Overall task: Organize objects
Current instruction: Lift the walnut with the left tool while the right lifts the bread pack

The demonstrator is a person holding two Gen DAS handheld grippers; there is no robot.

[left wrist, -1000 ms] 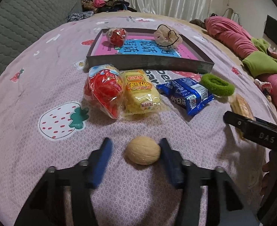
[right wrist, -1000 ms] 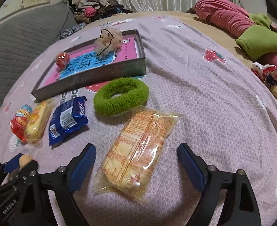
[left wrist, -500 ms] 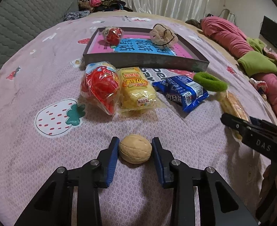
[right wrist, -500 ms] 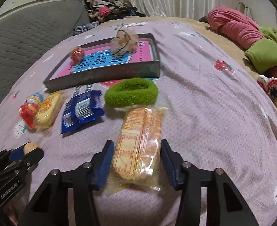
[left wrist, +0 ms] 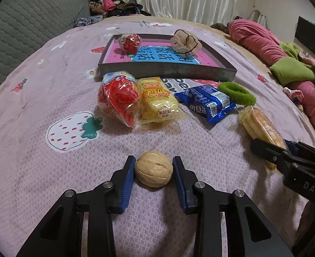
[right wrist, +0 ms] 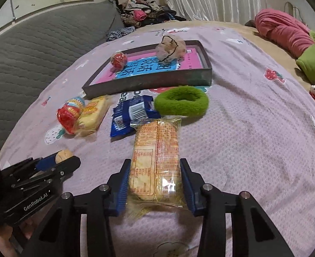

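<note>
1. My left gripper (left wrist: pixel 153 169) is clamped on the walnut (left wrist: pixel 153 168); both blue fingers (left wrist: pixel 128 180) press its sides, and it sits near me on the bed sheet (left wrist: pixel 39 98).
2. My right gripper (right wrist: pixel 155 180) has just been closing its fingers around the cracker packet (right wrist: pixel 156 160); they now touch the wrapper on either side, holding its near end.
3. Beyond the walnut lie a red snack bag (left wrist: pixel 120 98) and a yellow snack bag (left wrist: pixel 158 102), touching side by side.
4. To their right is a blue wrapper (left wrist: pixel 207 103), then a green hair tie (left wrist: pixel 236 93) just beside it.
5. Farther off stands the dark tray (left wrist: pixel 168 70), with a small red packet (left wrist: pixel 130 42) at its far left and a beige scrunchie (left wrist: pixel 186 42) at its far right.
6. Pink and green clothes (left wrist: pixel 286 60) lie heaped at the far right edge of the bed.
</note>
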